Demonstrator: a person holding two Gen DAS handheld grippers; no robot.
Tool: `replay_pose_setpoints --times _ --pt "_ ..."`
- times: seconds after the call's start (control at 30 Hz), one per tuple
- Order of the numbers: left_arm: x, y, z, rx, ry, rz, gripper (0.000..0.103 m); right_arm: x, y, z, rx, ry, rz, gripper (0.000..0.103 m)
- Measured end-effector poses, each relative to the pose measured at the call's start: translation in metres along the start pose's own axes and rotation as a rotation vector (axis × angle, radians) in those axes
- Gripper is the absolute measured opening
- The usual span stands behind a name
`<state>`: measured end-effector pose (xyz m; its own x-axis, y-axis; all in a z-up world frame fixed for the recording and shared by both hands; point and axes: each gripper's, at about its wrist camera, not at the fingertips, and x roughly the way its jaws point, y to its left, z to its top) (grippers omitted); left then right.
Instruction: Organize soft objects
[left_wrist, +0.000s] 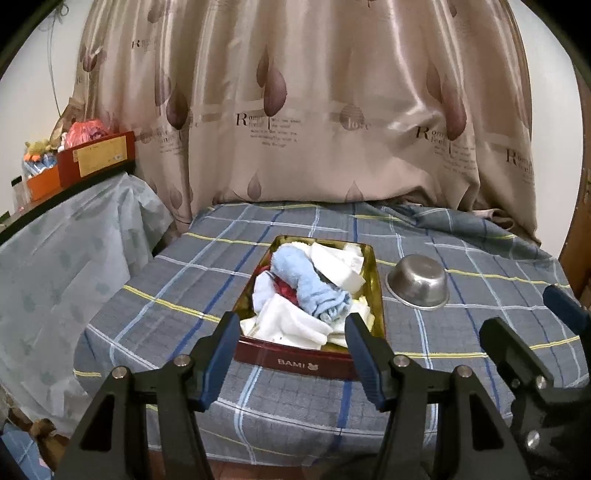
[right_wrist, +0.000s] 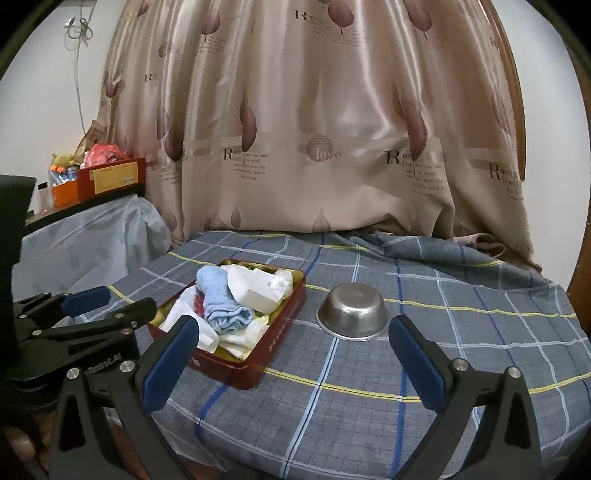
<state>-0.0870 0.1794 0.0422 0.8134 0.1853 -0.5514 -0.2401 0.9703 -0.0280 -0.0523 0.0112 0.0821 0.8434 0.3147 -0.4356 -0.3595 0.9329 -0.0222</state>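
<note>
A dark red tin (left_wrist: 310, 363) marked BAMI sits on the plaid-covered table (left_wrist: 461, 369). It holds a rolled light blue towel (left_wrist: 306, 280), white cloths (left_wrist: 291, 325) and something red beneath them. My left gripper (left_wrist: 291, 332) hovers open just short of the tin's near end, with nothing between its pads. My right gripper (right_wrist: 295, 328) is wide open and empty over bare cloth, between the tin (right_wrist: 258, 354) and the bowl. The blue towel (right_wrist: 221, 302) and a folded white piece (right_wrist: 258, 291) show in the right wrist view. Each gripper appears in the other's view: the right gripper (left_wrist: 526, 312) and the left gripper (right_wrist: 122, 301).
An upturned steel bowl (left_wrist: 417, 286) (right_wrist: 352, 314) rests right of the tin. A beige curtain (left_wrist: 295, 129) hangs behind the table. At the left, plastic-covered furniture (left_wrist: 66, 266) carries a red box (left_wrist: 99, 157) and an orange box (left_wrist: 42, 184). The table's near edge lies below the grippers.
</note>
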Motion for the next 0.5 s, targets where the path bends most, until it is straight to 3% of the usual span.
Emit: replay_pose_setpoints --times 0.5 --pt "0.014 0.007 -0.006 -0.033 0.065 0.026 0.061 -0.002 0.0 -0.002 -0.011 0.023 0.009 0.102"
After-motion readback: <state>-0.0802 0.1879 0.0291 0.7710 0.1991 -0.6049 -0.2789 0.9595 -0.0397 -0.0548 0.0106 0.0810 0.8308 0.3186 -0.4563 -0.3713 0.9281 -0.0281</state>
